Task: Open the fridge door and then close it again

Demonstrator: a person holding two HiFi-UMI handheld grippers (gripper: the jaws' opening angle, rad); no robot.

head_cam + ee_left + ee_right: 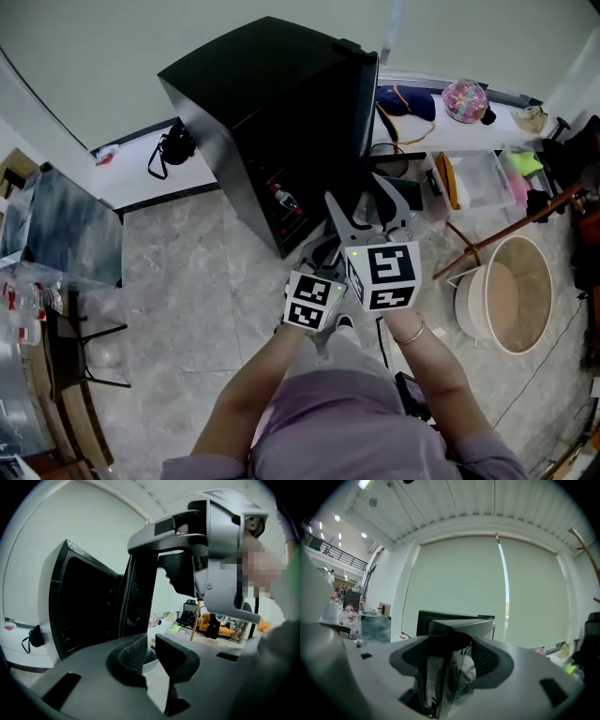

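Fridge (253, 103) ahead, door (367, 112) edge between jaws of right gripper (361, 199), left gripper (322, 253) beside

No lettering, number or brand name can be read anywhere. The only printed signs are black-and-white square code patterns on the left cube (314, 302) and the right cube (384, 274); they are block patterns, not letters or digits. The bottles (350, 619) at the left edge of the right gripper view carry red labels, but these are too small and blurred to read.
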